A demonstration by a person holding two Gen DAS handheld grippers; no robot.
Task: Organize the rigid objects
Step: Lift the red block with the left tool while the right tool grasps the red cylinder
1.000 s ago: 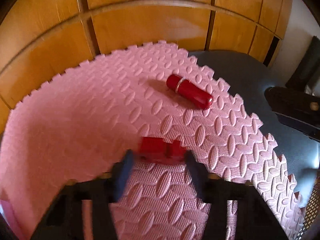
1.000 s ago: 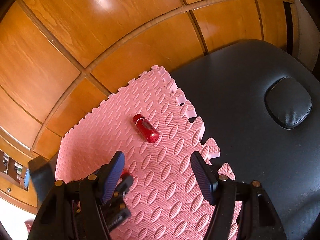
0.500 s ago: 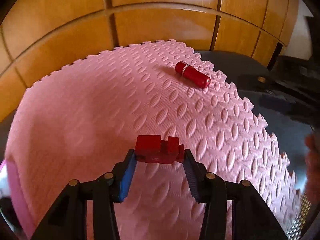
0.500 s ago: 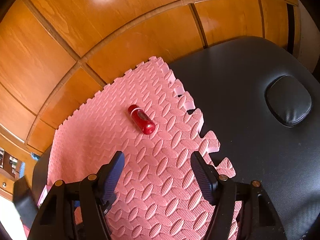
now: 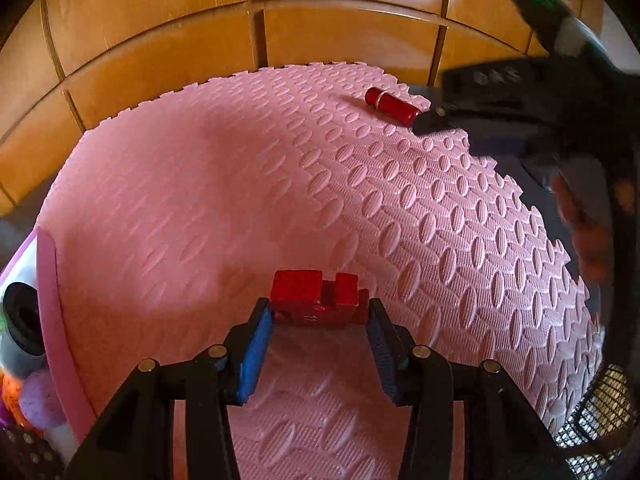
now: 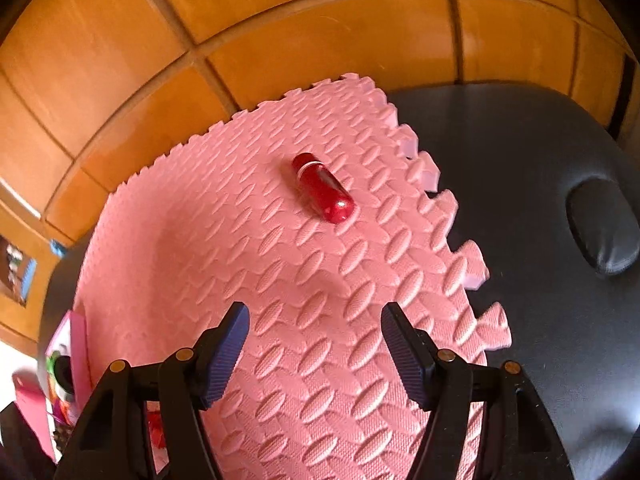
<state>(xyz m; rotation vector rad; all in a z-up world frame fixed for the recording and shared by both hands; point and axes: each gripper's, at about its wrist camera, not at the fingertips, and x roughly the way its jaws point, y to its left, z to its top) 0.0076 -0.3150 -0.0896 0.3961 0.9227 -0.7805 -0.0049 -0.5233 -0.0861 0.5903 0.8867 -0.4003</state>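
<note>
My left gripper [image 5: 320, 314] is shut on a red notched wooden block [image 5: 316, 298], carried just above the pink foam mat [image 5: 200, 200]. A red cylindrical capsule [image 5: 390, 105] with a silver band lies near the mat's far right corner. In the right wrist view the same capsule [image 6: 323, 187] lies ahead on the mat [image 6: 240, 240], well beyond my right gripper [image 6: 316, 320], which stands open and empty. The right gripper's dark body [image 5: 500, 100] shows blurred at the upper right of the left wrist view, next to the capsule.
A pink-rimmed bin [image 5: 48, 312] holding a grey round object and colourful items sits at the mat's left edge. The mat lies on a black padded table [image 6: 540, 200] with a round cushion. Wooden panelling [image 5: 280, 20] stands behind. A black mesh basket [image 5: 600, 412] is at the lower right.
My left gripper carried the red block leftward across the mat, bringing the bin into view. The right gripper moved closer to the capsule, which now looks larger ahead of it.
</note>
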